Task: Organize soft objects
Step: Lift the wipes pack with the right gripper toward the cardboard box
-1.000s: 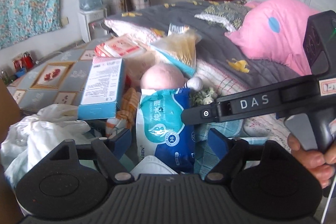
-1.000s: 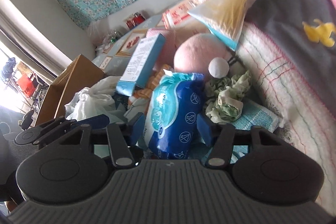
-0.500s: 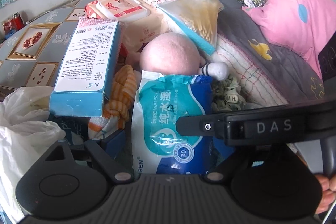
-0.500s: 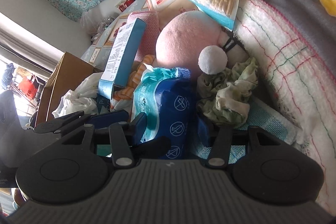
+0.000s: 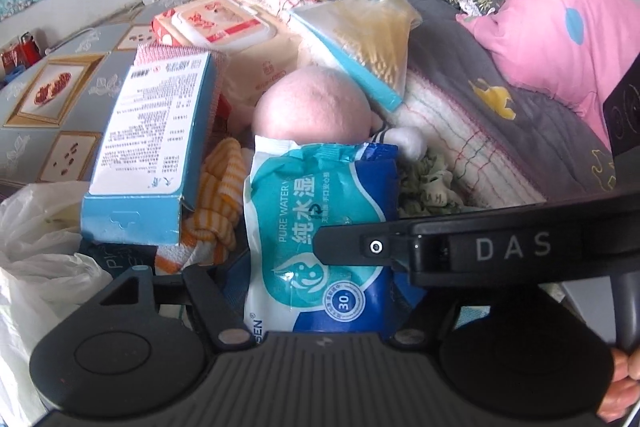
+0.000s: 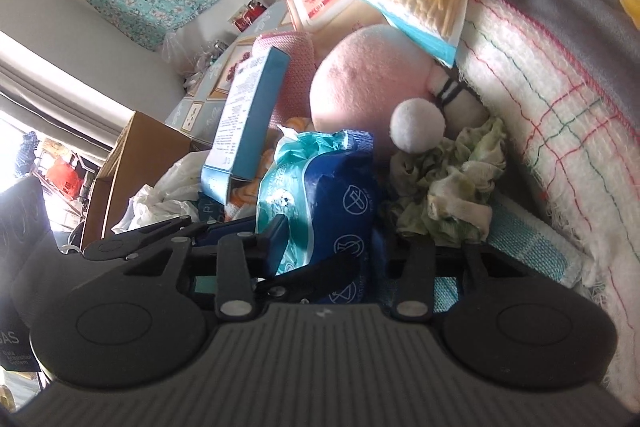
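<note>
Left wrist view shows the blue wet-wipes pack (image 5: 320, 243) standing between the pink plush toy (image 5: 312, 107) and the left gripper (image 5: 316, 311), whose fingers lie apart on both its sides; right gripper (image 6: 340, 251) straddles the same pack, whether it squeezes cannot be told; a blue carton (image 5: 152, 151) leans beside.

wet-wipes pack (image 5: 320, 227), left gripper (image 5: 320, 307) astride
</note>
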{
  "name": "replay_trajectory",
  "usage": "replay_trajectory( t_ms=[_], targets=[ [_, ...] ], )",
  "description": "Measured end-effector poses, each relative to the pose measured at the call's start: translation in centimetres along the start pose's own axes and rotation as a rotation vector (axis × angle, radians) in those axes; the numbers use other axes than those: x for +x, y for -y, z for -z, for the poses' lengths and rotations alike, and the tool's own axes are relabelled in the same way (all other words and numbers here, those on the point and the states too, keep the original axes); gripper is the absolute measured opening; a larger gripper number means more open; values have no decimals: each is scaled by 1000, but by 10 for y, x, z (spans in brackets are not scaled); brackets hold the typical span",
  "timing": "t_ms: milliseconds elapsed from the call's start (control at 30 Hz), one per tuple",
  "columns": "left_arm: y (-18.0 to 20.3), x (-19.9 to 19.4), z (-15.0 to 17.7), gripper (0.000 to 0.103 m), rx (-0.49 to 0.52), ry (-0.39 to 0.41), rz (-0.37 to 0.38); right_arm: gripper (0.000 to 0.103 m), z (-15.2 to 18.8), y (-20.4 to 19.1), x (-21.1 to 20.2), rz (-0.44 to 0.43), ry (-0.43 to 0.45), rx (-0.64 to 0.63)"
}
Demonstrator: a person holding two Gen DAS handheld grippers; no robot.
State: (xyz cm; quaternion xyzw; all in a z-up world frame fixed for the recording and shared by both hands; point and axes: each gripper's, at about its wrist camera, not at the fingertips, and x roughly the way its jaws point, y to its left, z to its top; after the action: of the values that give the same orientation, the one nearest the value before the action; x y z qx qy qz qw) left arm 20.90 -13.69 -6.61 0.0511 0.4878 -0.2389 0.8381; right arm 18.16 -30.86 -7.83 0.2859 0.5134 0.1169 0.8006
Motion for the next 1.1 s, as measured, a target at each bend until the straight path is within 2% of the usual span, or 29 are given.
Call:
replay_trajectory(
  t_ms=[233, 400, 667, 867, 1100],
  targets=[
    [9, -36, -4, 73, 13, 93, -7, 41, 0, -24, -33, -3, 79, -51],
    [12, -74, -3, 73, 7, 191, -10, 41, 2, -59, -64, 7, 163, -139],
    [11, -142, 7, 73, 3, 319, -87, 41, 11, -117, -99, -68, 229, -234],
    [-12, -191, 19, 73, -59, 387, -191, 41, 13, -176, -102, -162, 195, -325],
    [-74, -246, 31, 73, -174, 402, -359, 41, 8, -283, -71, -312, 33, -431]
  ],
)
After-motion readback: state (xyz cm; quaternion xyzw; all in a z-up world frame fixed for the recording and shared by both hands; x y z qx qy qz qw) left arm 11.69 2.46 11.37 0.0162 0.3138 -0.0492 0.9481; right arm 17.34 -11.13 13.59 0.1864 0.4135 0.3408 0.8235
